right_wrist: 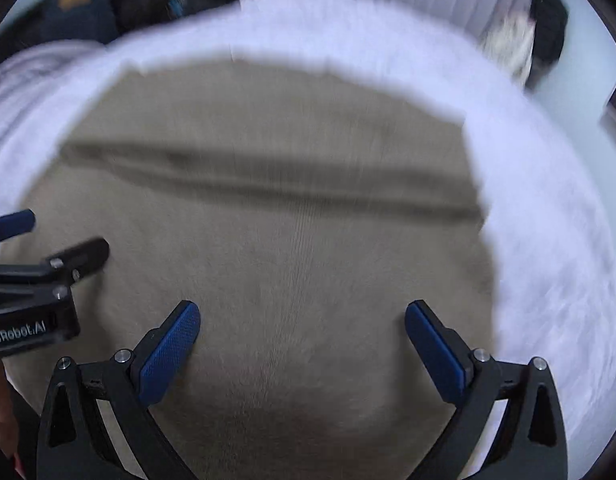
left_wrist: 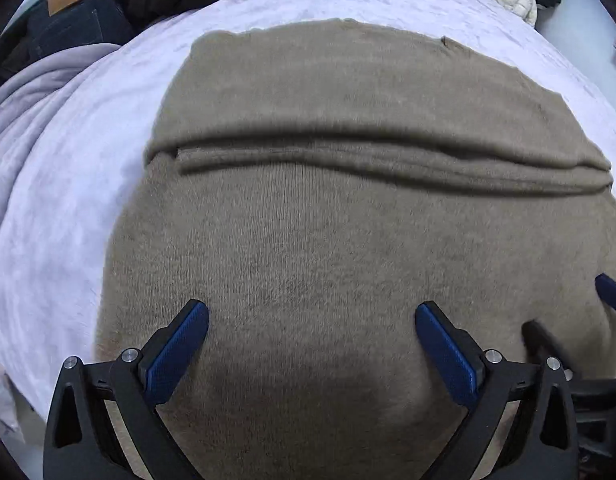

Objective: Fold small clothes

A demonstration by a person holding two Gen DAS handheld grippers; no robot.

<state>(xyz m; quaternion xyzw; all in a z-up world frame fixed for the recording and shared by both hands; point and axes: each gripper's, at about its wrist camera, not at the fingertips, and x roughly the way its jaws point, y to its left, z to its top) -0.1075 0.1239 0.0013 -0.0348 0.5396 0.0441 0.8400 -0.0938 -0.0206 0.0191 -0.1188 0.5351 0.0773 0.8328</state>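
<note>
We hold our left gripper (left_wrist: 312, 334) and right gripper (right_wrist: 301, 332) spread wide, empty, above the taupe knitted sweater (left_wrist: 348, 220), lying part-folded on the lavender fleece blanket (left_wrist: 59, 200), probably lining up the next fold.

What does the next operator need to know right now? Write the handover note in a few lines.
Left gripper: open, holding nothing, over the near part of the brown sweater.
Right gripper: open, holding nothing, beside the left one over the same garment.
Sweater lies flat on the white bedspread, with one fold ridge across it.
Done: apparently a first fold.
Left: probably the remaining folds.
Dark clothes are piled at the far edge.
</note>
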